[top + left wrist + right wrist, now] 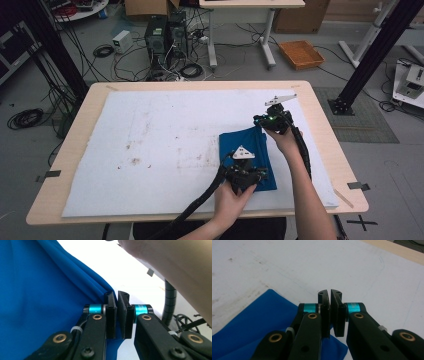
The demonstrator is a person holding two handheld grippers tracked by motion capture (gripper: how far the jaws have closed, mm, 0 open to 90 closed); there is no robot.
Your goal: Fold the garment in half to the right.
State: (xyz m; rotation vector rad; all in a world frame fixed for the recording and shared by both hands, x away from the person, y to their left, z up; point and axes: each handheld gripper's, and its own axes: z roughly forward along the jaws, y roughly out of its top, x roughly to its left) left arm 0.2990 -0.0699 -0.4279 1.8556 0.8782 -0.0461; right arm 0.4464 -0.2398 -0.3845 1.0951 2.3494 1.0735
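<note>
**Folding the blue cloth: 2 pinched corners, 1 even edge**

Blue cloth (248,157) lying folded on the white mat (150,150) toward the right side of the bench (320,100), partly under both hands. Left gripper (248,176) at the near edge of the cloth, jaws pressed together on a bunched fold of the fabric, as seen close up in the left gripper view (117,312). Right gripper (267,121) at the far right corner, jaws likewise clamped, blue fabric running under and between them in the right gripper view (329,312).

Judged as a fold or a carry in progress. For a clean result:

1. Keep both pinches firm, no slackening mid-move.
2. Move the 2 hands together, same height, same pace, edge taut between them.
3. Lay the held edge squarely over the opposite edge.
4. Lower flat onto the mat before letting go, to avoid creases.
</note>
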